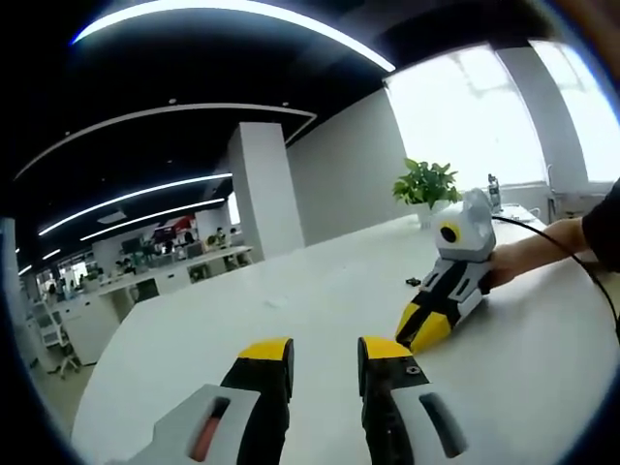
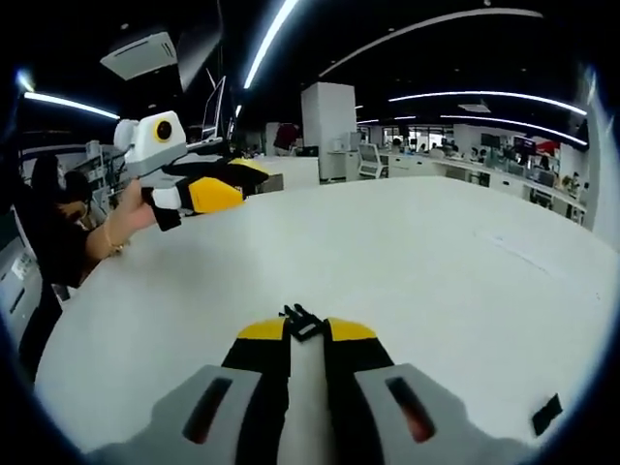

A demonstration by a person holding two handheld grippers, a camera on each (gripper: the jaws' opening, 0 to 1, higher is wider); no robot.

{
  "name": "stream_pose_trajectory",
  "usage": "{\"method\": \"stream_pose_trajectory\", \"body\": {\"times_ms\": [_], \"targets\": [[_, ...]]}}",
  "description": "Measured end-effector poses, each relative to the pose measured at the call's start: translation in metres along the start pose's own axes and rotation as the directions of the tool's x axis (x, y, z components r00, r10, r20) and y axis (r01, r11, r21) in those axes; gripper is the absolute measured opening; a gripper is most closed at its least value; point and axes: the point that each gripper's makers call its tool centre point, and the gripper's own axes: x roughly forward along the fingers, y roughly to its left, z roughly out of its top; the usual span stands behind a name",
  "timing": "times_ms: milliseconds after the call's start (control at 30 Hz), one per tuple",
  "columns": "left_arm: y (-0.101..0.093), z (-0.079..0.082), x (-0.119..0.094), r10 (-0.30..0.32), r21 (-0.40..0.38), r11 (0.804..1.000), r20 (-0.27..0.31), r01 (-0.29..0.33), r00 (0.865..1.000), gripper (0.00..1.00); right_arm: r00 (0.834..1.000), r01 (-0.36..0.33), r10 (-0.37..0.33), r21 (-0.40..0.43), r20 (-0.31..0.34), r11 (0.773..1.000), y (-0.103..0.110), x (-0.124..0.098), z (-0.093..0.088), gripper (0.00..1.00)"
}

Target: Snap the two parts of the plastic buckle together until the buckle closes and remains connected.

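One black buckle part (image 2: 302,322) sticks out between the yellow tips of my right gripper (image 2: 306,332), which is shut on it low over the white table (image 2: 417,252). The other black buckle part (image 2: 547,414) lies on the table to the right; in the left gripper view it is a small dark piece (image 1: 414,282) beside the right gripper (image 1: 423,327). My left gripper (image 1: 325,351) is open with nothing between its jaws. It also appears at the upper left of the right gripper view (image 2: 228,186), held up by a hand (image 2: 121,225).
A potted plant (image 1: 426,184) stands at the table's far edge by the bright window. A black cable (image 1: 572,257) runs over the table past the person's hand (image 1: 528,257). A white pillar (image 1: 260,189) and rows of office desks (image 2: 465,167) lie beyond the table.
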Motion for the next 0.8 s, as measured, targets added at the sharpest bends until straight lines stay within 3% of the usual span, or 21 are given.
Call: {"method": "stream_pose_trajectory", "body": {"times_ms": [167,333,500,800], "targets": [[-0.002,0.000,0.000,-0.005,0.000,1.000,0.000,0.005,1.000,0.26,1.000,-0.017,0.017,-0.017,-0.007,1.000,0.014,-0.007,-0.002,0.16],[-0.003,-0.002,0.000,-0.011,0.002,1.000,-0.006,0.011,1.000,0.27,0.999,0.000,0.000,0.013,0.035,1.000,0.005,0.001,0.008,0.17],[-0.002,-0.002,-0.002,-0.008,0.000,1.000,-0.008,0.008,1.000,0.26,1.000,-0.023,0.023,-0.012,-0.012,1.000,0.004,0.013,0.001,0.20],[-0.003,0.000,-0.002,-0.014,-0.008,1.000,-0.001,0.014,1.000,0.26,0.999,-0.034,0.034,0.031,-0.011,0.999,0.014,0.004,-0.001,0.20]]}}
